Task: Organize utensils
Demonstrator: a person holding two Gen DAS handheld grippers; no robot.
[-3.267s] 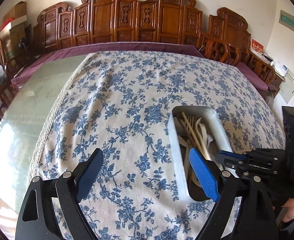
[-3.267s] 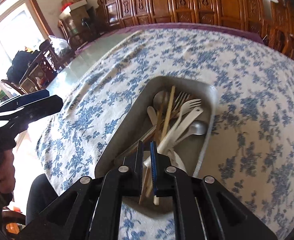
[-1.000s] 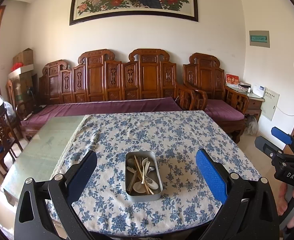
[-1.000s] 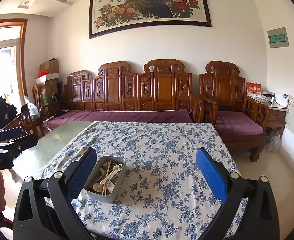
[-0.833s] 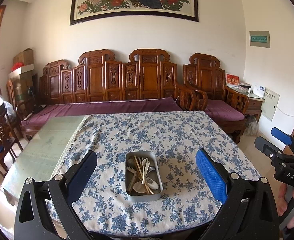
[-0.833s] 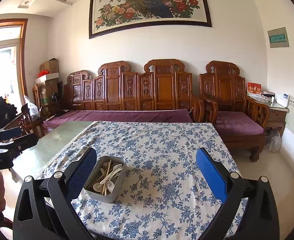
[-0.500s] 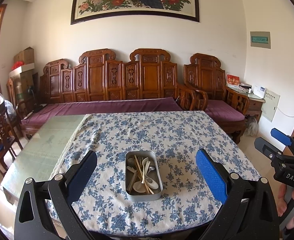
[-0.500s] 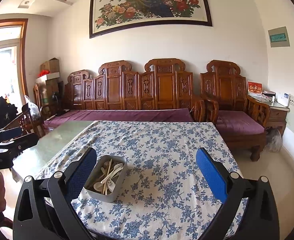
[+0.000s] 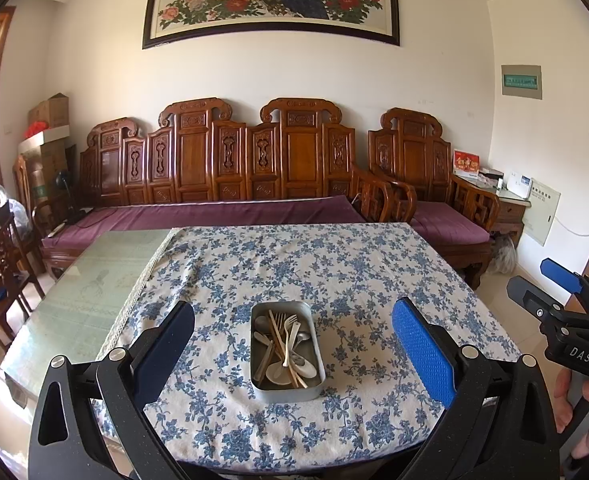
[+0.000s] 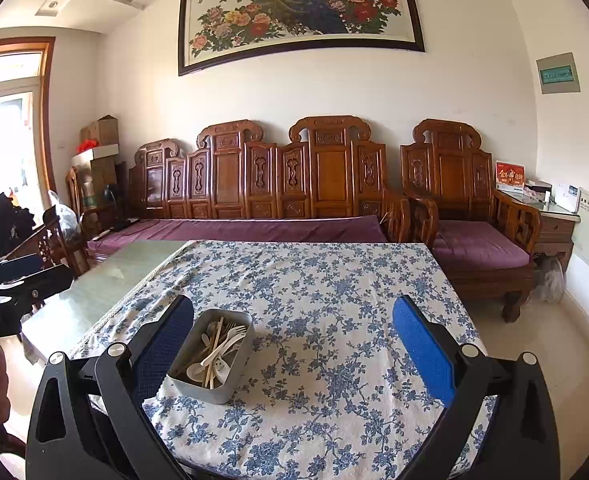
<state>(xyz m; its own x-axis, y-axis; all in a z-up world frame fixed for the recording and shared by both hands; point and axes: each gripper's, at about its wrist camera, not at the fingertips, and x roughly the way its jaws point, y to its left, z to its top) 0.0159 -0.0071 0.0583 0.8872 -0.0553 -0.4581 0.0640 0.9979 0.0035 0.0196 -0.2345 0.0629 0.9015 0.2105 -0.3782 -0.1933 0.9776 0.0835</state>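
Holding both claws wide apart, left claw (image 9: pixel 292 344), right claw (image 10: pixel 292 346), utensils (image 9: pixel 284 346) in tin (image 9: pixel 286 392)

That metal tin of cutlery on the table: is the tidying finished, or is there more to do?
It looks finished. The forks, spoons and chopsticks all lie inside the metal tin on the floral tablecloth, with nothing loose visible around it. The left gripper and right gripper are open, empty and held back. Nothing obvious remains.
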